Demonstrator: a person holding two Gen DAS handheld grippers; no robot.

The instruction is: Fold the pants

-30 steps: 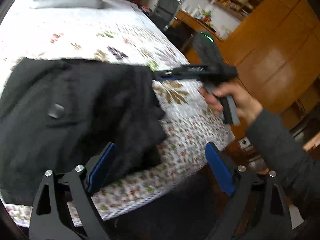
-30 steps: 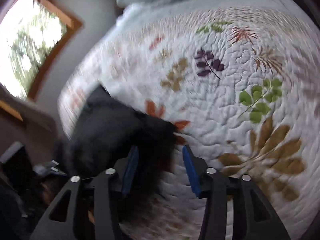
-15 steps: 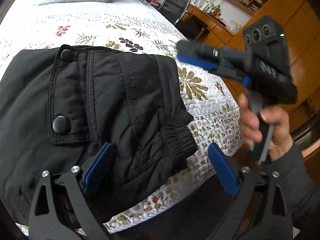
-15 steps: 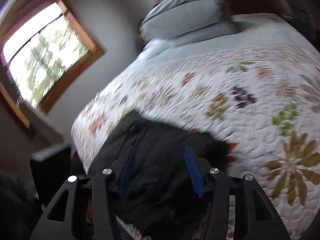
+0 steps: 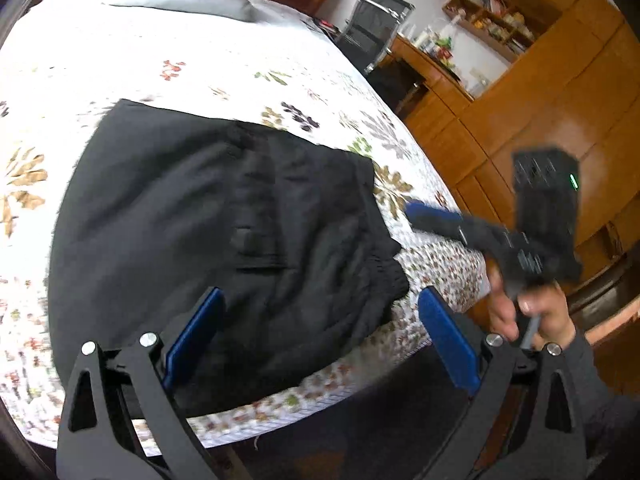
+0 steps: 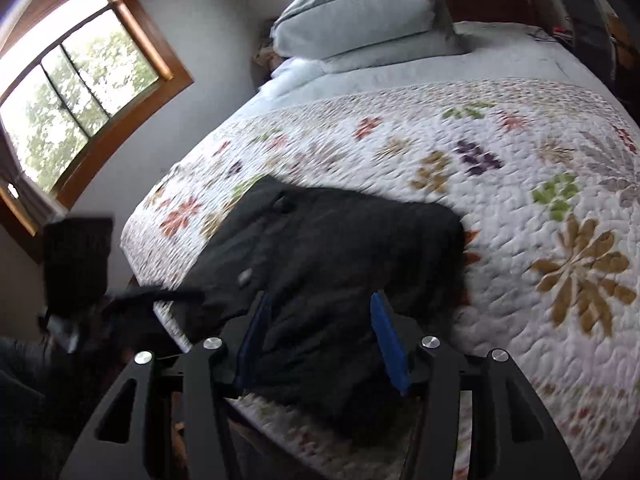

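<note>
The black pants (image 5: pixel 224 240) lie folded in a flat bundle on the floral quilt (image 5: pixel 120 64), close to the bed's near edge. My left gripper (image 5: pixel 320 316) hovers low over their near end, open wide, with nothing pressed between its blue pads. In the left wrist view my right gripper (image 5: pixel 416 210) hangs over the quilt just right of the pants, apart from them, held by a hand (image 5: pixel 520 312). From the right wrist view the right gripper (image 6: pixel 320 324) is open about halfway above the pants (image 6: pixel 340 248), holding nothing. The left gripper (image 6: pixel 160 294) shows blurred at the left.
Grey pillows (image 6: pixel 360 12) sit at the head of the bed. A black office chair (image 5: pixel 376 28) and wooden cabinets (image 5: pixel 540 100) stand beyond the bed's right side. A window (image 6: pixel 72 80) is on the left wall. The bed's edge (image 5: pixel 320 396) runs just under my left gripper.
The right gripper has left the pants' edge and drawn back to the right and up. The left gripper has backed away a little, so more of the bundle and quilt shows.
</note>
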